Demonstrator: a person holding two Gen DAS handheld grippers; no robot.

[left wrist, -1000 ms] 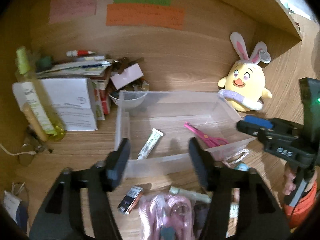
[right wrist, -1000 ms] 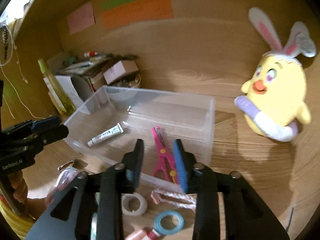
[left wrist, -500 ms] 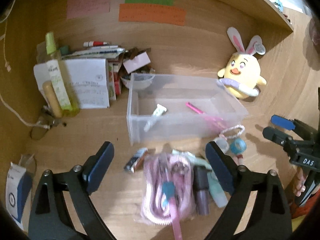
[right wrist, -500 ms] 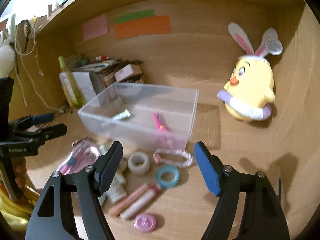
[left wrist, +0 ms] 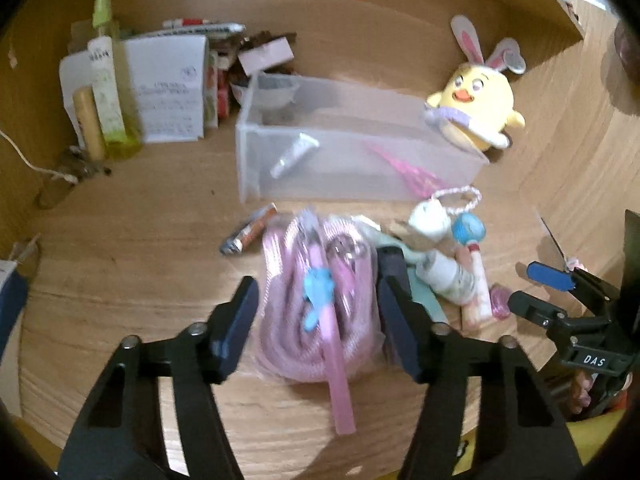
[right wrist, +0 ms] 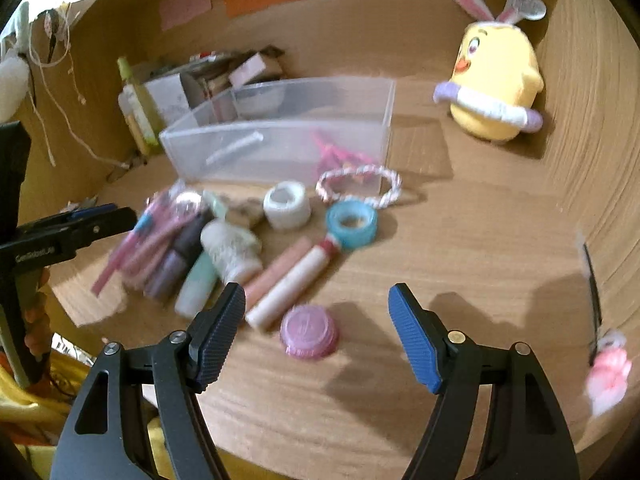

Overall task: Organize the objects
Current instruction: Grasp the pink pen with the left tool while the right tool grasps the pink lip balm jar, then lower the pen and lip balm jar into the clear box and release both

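A clear plastic bin stands mid-desk and holds a white tube and pink scissors. In front of it lies a pile: a bagged pink coiled cord, bottles, a white tape roll, a blue tape roll, a beaded bracelet, two sticks and a pink round lid. My left gripper is open, its fingers either side of the pink cord bag. My right gripper is open, just above the pink lid.
A yellow bunny-eared plush sits at the back right. Books, papers and a green bottle crowd the back left. A small battery-like tube lies left of the pile. A pink-ended pen lies at the far right.
Both grippers have pulled back from the bin and come down toward the pile. The left gripper's fingers now straddle the pink cord bag; the right gripper opened wide and hovers at the pink lid.
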